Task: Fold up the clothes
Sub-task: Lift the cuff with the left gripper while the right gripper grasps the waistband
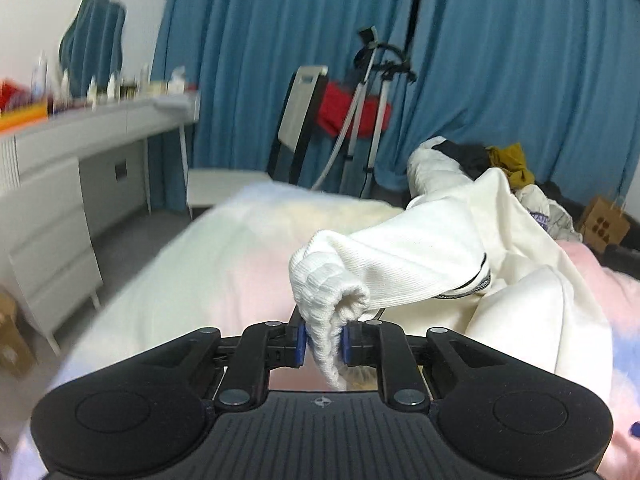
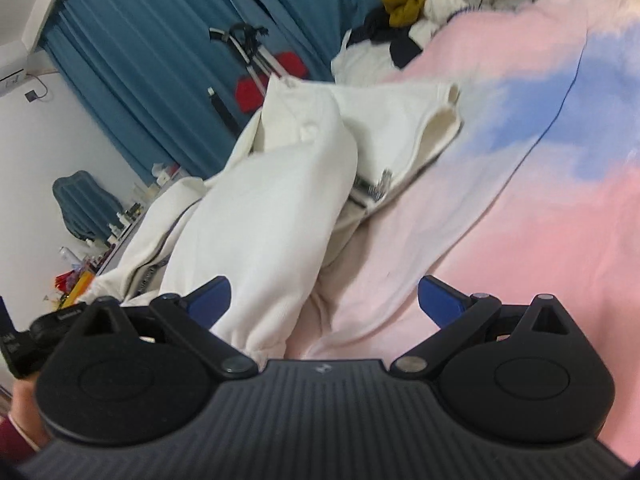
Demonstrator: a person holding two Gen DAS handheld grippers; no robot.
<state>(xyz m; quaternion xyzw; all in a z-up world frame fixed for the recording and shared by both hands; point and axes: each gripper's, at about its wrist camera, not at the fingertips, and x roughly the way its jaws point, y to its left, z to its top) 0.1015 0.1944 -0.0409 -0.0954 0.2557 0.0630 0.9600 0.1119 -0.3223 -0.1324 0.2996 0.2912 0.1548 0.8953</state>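
Note:
A white sweatshirt [image 1: 432, 248] lies partly lifted over the pink and blue bed cover [image 1: 224, 272]. My left gripper [image 1: 324, 344] is shut on its ribbed cuff [image 1: 328, 296] and holds the sleeve up off the bed. In the right wrist view the same sweatshirt [image 2: 272, 208] lies bunched across the bed cover [image 2: 540, 216], one sleeve running down toward the camera. My right gripper [image 2: 324, 300] is open; the sleeve end lies between its blue fingers [image 2: 210, 300], nearer the left one, not clamped.
A pile of other clothes [image 1: 500, 160] sits at the far end of the bed, also in the right wrist view [image 2: 404, 4]. A grey dresser [image 1: 72, 168] with bottles stands left. A chair [image 1: 300, 120], tripod [image 1: 372, 92] and blue curtains [image 1: 500, 60] stand behind. A cardboard box [image 1: 604, 220] is at right.

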